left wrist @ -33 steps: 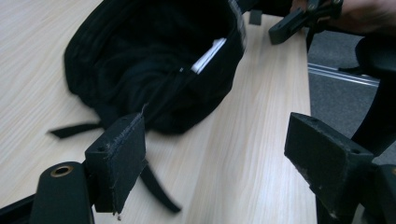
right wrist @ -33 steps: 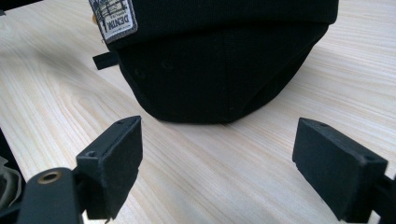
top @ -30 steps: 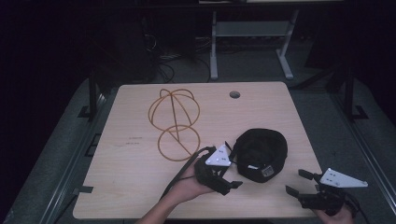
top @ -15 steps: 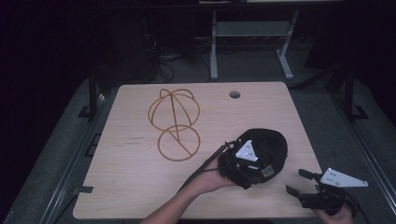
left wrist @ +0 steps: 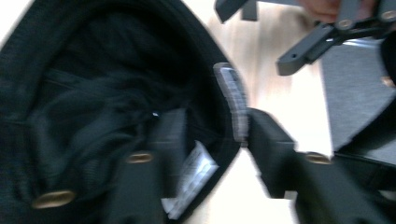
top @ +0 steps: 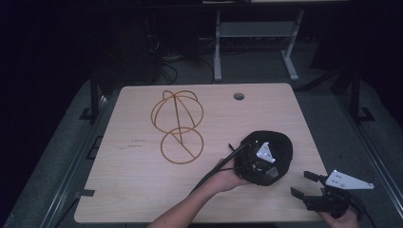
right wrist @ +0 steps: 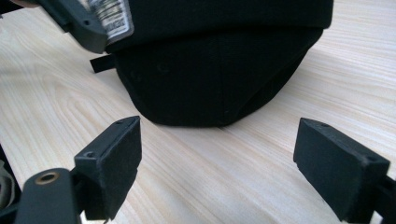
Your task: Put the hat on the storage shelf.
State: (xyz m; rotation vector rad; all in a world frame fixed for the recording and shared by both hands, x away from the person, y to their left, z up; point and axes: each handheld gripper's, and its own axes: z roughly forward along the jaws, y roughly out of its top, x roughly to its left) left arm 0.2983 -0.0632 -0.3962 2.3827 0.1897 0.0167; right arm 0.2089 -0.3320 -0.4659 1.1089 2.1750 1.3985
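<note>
The cap (top: 275,151) lies crown-down at the table's (top: 142,190) 4 o'clock, well apart from the wire stand (top: 177,126) at 11 o'clock. The left gripper (left wrist: 212,135) has just been closing; its jaws straddle the rim, one inside, one outside. Seat both pads fully on the rim before lifting. The right gripper (right wrist: 217,163) waits unclenched just beside the cap.

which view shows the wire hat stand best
The high view: the gold wire stand lies whole on the table, left of the black cap. The gripper views look at the cap instead, one into its inside, one at its outside.
</note>
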